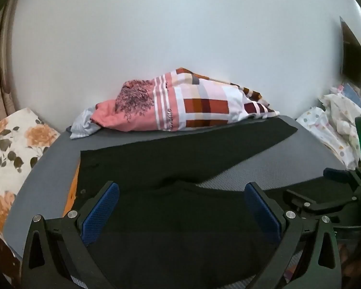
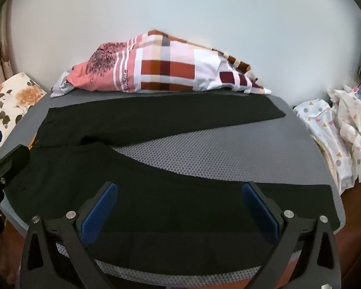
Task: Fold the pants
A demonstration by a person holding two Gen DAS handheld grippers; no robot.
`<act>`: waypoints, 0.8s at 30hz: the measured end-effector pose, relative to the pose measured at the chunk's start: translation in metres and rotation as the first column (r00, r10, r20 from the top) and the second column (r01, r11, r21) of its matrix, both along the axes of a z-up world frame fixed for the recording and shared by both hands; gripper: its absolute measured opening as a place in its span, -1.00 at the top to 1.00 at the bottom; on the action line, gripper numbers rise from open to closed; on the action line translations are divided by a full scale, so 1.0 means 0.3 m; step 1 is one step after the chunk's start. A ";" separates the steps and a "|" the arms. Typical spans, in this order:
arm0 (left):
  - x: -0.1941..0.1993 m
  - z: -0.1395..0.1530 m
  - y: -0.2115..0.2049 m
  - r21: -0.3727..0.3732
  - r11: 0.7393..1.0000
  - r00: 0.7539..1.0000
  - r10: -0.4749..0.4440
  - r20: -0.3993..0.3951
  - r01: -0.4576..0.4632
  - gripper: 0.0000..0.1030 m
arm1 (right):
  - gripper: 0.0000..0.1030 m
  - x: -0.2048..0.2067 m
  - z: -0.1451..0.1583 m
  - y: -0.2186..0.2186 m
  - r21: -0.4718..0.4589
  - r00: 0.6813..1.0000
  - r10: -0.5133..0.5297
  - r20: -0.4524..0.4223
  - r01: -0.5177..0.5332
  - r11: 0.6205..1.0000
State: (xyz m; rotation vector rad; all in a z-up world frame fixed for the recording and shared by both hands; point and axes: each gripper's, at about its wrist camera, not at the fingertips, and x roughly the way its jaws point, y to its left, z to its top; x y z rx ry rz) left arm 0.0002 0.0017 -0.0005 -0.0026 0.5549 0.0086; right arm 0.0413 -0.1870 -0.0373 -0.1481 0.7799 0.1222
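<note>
Left wrist view: the left hand-held gripper (image 1: 181, 192) hangs low over the waist end of the black pants (image 1: 180, 228), its blue pads (image 1: 101, 214) spread wide with nothing pinched between them. The pants lie flat on a grey mat (image 1: 264, 168), one leg running up and to the right toward the mat's far corner, the other leg passing off to the right under the gripper. An orange strip (image 1: 72, 187) shows along the pants' left edge. Behind the mat, a plaid pillow (image 1: 180, 106) leans against the white wall (image 1: 180, 36). A floral cushion (image 1: 12, 149) sits at left and a heap of pale printed cloth (image 1: 334, 130) at right. Part of the right hand-held gripper (image 1: 325, 192) shows at the right edge.

Right wrist view: the right hand-held gripper (image 2: 180, 192) hovers over the nearer pant leg, its pads (image 2: 99, 214) likewise wide apart and clamping nothing. The pants (image 2: 156, 207) lie spread in a V, with bare honeycomb mat (image 2: 228, 149) between the two legs. The pillow (image 2: 161, 67) lies just beyond the far leg. The pale cloth (image 2: 341, 134) is beside the mat at right, the cushion (image 2: 9, 101) at left. A black piece of the left hand-held gripper (image 2: 12, 161) enters at the left edge.
</note>
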 end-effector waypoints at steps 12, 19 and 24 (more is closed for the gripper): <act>0.113 -0.047 0.080 -0.075 0.996 0.997 0.044 -0.066 -0.049 -1.00 | -1.00 0.072 -0.026 0.070 -0.007 0.999 0.021 -0.050 -0.022 1.000; 0.176 -0.057 0.152 -0.036 0.996 0.995 0.081 -0.062 -0.084 -1.00 | -1.00 0.119 -0.058 0.101 -0.021 0.996 0.032 -0.084 -0.034 0.999; 0.278 -0.075 0.302 -0.001 0.994 0.988 0.107 -0.112 -0.108 -1.00 | -1.00 0.154 -0.074 0.128 -0.005 0.993 0.057 -0.105 -0.058 0.998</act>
